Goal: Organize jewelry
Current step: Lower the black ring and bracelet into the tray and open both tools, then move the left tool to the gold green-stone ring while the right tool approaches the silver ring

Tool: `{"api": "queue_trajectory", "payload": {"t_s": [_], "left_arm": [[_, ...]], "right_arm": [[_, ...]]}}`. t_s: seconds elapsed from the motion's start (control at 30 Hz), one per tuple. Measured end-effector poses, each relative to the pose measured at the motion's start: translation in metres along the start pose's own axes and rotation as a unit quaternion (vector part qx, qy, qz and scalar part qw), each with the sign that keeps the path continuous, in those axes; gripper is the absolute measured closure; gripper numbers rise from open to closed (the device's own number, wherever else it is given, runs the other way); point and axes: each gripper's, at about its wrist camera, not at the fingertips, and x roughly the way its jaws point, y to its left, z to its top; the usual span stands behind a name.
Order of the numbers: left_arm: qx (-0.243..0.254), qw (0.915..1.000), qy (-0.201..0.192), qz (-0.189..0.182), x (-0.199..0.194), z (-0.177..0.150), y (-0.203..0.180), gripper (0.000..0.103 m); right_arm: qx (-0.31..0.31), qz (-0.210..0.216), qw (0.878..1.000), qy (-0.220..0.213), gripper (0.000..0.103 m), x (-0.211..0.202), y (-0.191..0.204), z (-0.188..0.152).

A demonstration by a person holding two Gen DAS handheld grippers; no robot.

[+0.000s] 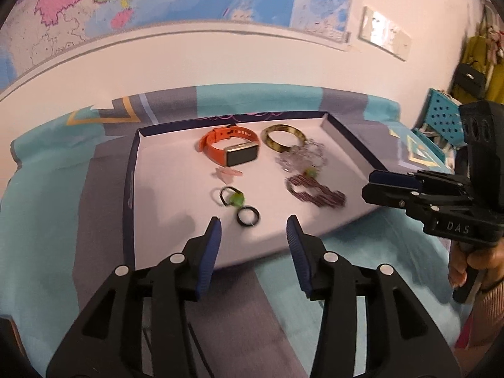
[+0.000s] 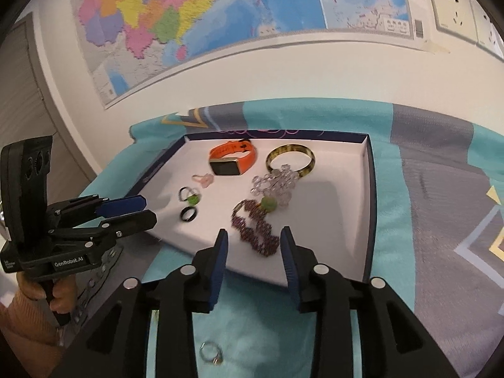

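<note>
1. While both claws hang just short of the tray's near edge, neither grasps anything: the left gripper [image 1: 253,230] stands released with bare cloth and tray floor showing between its blue pads, and the right gripper [image 2: 253,242] is likewise parted and empty, which suits hands lining up a pick rather than carrying one.
2. Nearest of all, below the right claw's fingers, a silver ring [image 2: 211,353] lies on the teal blanket [image 2: 409,163] outside the tray; it looks like the one piece not yet gathered, though that is a judgement.
3. Just ahead of the left claw's tips sits a black ring [image 1: 248,216], with a green-stoned ring [image 1: 232,197] touching it beyond; small items seem grouped on that side.
4. Directly ahead of the right claw, a dark red beaded bracelet [image 2: 255,233] sprawls on the white tray [image 2: 368,208], its far end meeting a green bead and a clear crystal bracelet [image 2: 277,182].
5. Farther on, a small pink charm [image 1: 228,173] lies left of centre.
6. Farthest from both claws, near the tray's back wall, the orange watch [image 1: 231,146] and the tortoiseshell bangle [image 1: 283,137] rest side by side, bulky pieces kept at the rear.
</note>
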Motion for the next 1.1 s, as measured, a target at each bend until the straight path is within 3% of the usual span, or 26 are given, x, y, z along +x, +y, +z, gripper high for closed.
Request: {"api": "queue_trajectory", "payload": {"t_s": [0.17,0.47,1.1], "left_arm": [[0.019,0.9996,0.007,-0.017,-0.015,-0.022,-0.012,0.056],[0.039,0.9981,0.036,-0.032,-0.013,-0.054,-0.031,0.053],[0.039,0.9983,0.043,-0.006,-0.012,-0.064,-0.041,0.046]], "right_arm": [[-0.016,0.002,1.0,0.016,0.063,-0.01,0.011,-0.02],[-0.028,-0.005,0.998,0.051,0.061,-0.014,0.025,-0.061],[-0.017,-0.007,0.999,0.05,0.057,-0.018,0.031,-0.079]]}}
